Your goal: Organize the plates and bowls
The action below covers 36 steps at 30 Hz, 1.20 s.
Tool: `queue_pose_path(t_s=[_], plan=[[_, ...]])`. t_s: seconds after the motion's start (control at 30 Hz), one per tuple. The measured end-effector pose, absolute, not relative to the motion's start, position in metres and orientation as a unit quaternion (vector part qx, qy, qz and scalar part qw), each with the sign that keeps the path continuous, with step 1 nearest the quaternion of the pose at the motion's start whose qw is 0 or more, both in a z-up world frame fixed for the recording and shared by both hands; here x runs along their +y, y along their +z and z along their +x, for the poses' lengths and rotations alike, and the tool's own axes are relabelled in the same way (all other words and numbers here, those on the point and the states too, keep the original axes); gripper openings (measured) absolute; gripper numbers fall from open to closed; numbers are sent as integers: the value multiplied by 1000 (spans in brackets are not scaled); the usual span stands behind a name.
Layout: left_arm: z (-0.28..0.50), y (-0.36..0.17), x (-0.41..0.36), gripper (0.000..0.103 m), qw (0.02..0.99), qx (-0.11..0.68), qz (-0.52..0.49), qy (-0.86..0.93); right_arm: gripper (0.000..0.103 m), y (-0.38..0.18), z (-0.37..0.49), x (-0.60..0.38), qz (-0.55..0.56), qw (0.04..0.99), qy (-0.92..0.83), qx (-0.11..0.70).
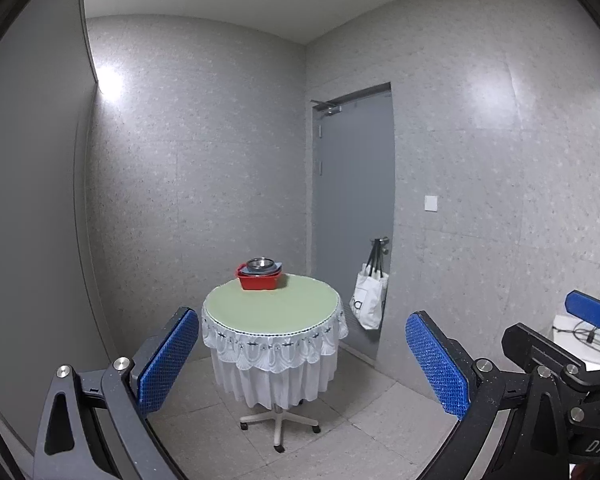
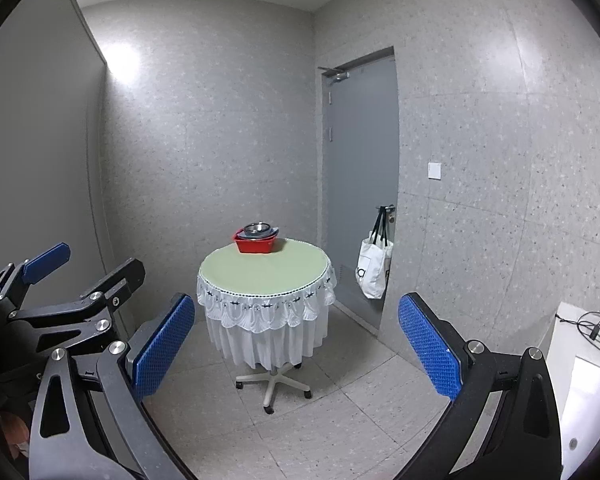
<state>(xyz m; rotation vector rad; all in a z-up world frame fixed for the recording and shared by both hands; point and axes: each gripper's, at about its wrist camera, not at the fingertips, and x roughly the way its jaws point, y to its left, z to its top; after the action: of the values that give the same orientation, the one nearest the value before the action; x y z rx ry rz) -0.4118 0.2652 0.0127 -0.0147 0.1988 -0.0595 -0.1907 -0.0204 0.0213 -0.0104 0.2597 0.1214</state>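
Both tools wide open, nothing held: left tool (image 1: 302, 354), right tool (image 2: 296, 344). Red tub (image 1: 260, 280) with stacked dishes (image 1: 261, 265) well ahead, on worktop (image 1: 272, 308) far edge (contents too small to sort).

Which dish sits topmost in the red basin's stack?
The shiny metal bowl; it crowns the darker dishes stacked in the red basin.

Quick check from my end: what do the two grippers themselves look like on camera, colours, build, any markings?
Both match: the left gripper and right gripper have black angular linkage arms with silver round bolts, and flat fingers faced with blue diamond-textured pads. White lettering "DA" shows on one black body. No cables on them.
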Motion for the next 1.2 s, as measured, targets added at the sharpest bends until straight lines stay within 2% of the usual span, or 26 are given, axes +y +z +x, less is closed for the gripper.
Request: queue_pose_path(t_s=[0.53,1.2], plan=[[-393,16,212,103,995,99,2,-23,103,18,-187,-64,0,990,67,127],[-363,3,186,103,995,100,3,-16,103,15,-180,-62,3,989,69,128]])
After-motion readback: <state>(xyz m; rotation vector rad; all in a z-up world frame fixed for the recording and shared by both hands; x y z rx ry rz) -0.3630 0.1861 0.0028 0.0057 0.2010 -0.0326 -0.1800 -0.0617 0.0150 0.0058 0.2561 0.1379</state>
